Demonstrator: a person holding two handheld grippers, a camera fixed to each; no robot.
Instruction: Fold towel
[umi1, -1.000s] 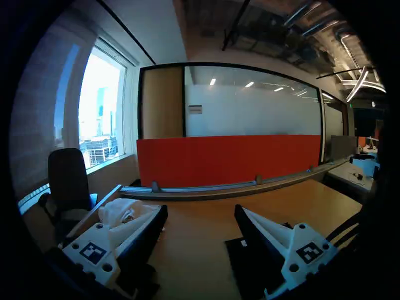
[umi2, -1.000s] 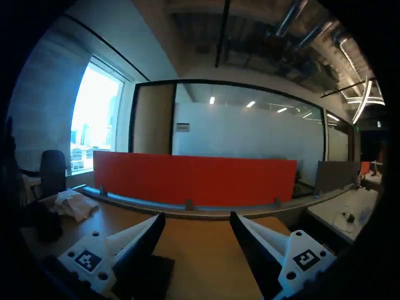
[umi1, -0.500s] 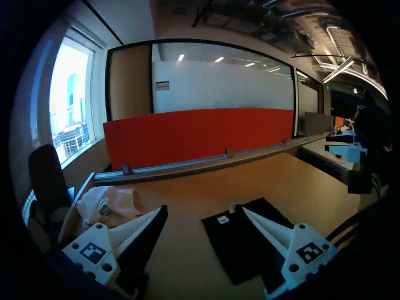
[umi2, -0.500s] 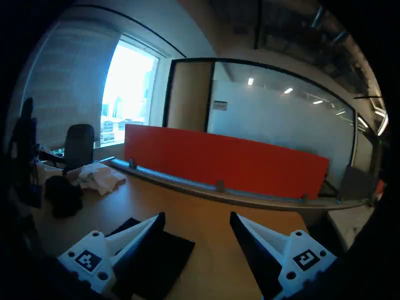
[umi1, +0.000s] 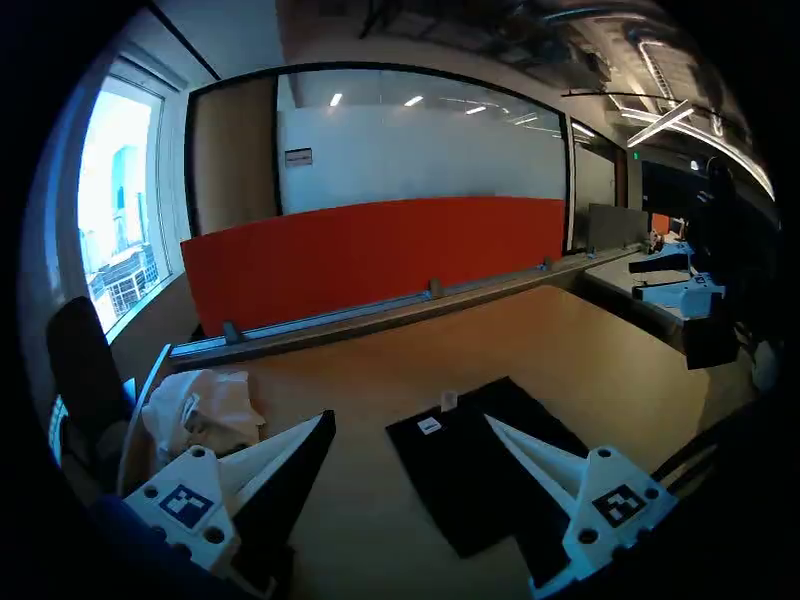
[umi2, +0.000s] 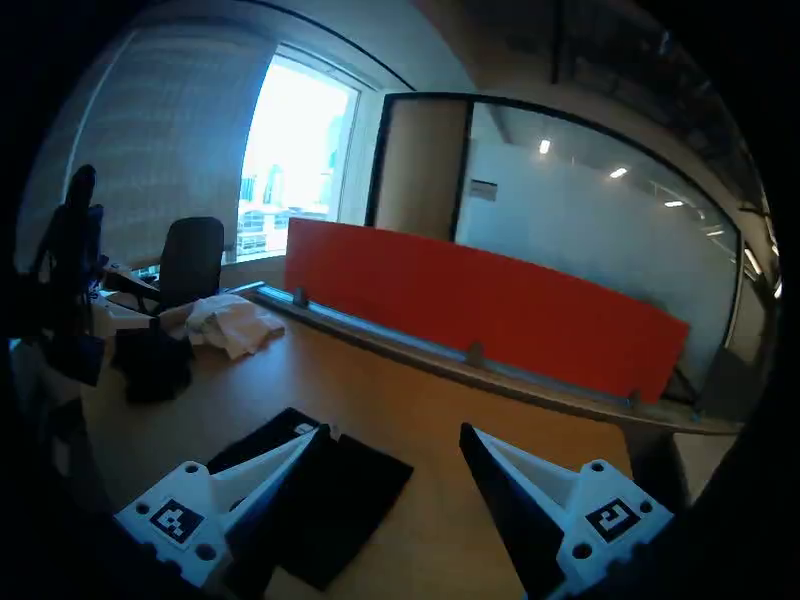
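Left gripper (umi1: 407, 418) and right gripper (umi2: 393, 428) hover spread wide, gripping nothing — a black towel (umi1: 455, 480) lies flat on the wooden desk (umi1: 520, 340) beneath.

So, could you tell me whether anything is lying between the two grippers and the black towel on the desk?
Nothing visible does. The black towel lies flat on the desk right ahead of the open left gripper and right gripper; the white cloth pile sits off to one side.
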